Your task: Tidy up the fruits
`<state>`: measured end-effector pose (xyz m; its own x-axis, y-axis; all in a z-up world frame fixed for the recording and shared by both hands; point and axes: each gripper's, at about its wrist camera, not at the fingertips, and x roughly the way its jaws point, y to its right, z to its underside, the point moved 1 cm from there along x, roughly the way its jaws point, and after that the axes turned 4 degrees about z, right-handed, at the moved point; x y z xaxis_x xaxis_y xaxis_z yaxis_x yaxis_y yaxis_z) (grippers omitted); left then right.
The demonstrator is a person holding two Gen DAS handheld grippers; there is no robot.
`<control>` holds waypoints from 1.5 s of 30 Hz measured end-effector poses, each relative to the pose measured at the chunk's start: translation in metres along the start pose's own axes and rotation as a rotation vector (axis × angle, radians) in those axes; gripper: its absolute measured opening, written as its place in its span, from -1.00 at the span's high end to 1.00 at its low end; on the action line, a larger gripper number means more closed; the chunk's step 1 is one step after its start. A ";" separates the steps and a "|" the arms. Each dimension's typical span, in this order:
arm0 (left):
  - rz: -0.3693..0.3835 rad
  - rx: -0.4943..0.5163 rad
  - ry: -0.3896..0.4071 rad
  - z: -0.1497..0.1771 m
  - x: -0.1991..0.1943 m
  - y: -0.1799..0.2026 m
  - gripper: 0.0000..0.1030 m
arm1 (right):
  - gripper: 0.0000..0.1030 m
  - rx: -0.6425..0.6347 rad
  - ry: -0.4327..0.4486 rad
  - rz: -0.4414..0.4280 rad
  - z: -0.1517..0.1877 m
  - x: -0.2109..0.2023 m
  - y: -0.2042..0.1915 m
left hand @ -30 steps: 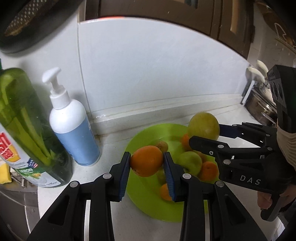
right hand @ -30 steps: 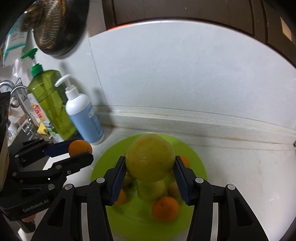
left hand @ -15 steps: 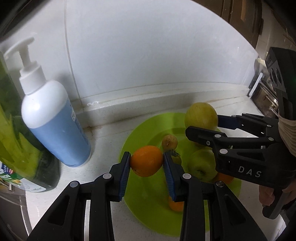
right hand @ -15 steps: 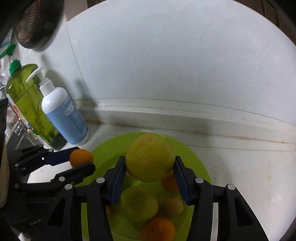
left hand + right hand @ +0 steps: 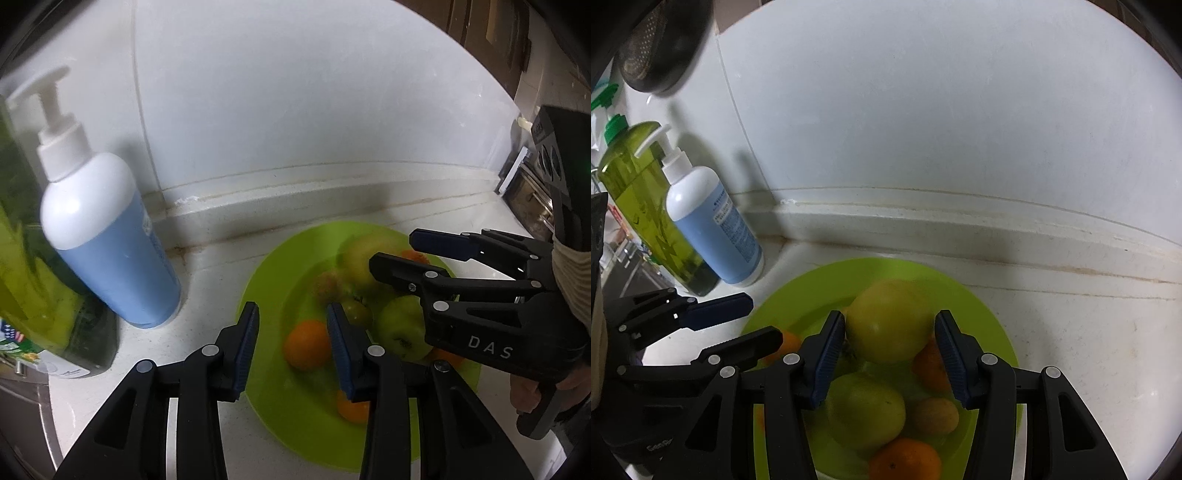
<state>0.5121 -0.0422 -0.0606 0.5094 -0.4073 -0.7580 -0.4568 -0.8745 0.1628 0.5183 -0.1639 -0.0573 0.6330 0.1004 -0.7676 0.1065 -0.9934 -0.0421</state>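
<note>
White countertop under a green plate (image 5: 266, 295) piled with fruit: left gripper (image 5: 291, 345) gapes empty over an orange (image 5: 308, 345), right gripper (image 5: 890, 349) loosely straddles the big yellow fruit (image 5: 890, 321), apparently dropping both off together.

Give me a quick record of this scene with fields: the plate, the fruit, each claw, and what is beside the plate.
plate: green plate on the white counter, holding all the fruit
fruit: big yellow fruit, green apple, several oranges, one orange near the left claw
left claw: left claw open, over the plate's left edge, holding nothing
right claw: right claw open, pads either side of the big yellow fruit
beside plate: blue pump bottle, green soap bottle
</note>
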 end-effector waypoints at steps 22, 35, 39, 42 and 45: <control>-0.095 -0.005 0.142 0.025 -0.100 0.003 0.05 | -0.01 0.050 0.113 0.022 0.036 -0.097 -0.020; -0.128 0.036 0.261 0.078 -0.183 0.032 -0.44 | -0.31 0.098 0.228 0.106 0.094 -0.188 -0.044; -0.134 0.027 0.287 0.097 -0.208 0.041 -0.62 | -0.41 0.091 0.261 0.124 0.115 -0.219 -0.051; -0.143 0.013 0.299 0.112 -0.224 0.053 -0.74 | -0.52 0.091 0.286 0.136 0.131 -0.240 -0.054; -0.160 0.010 0.317 0.128 -0.238 0.065 -0.84 | -0.60 0.087 0.312 0.141 0.150 -0.262 -0.053</control>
<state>0.2674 0.0312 0.0492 0.7755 -0.3278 -0.5396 -0.3588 -0.9321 0.0505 0.2318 -0.1458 0.0507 0.8418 -0.0394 -0.5383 -0.0558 -0.9983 -0.0142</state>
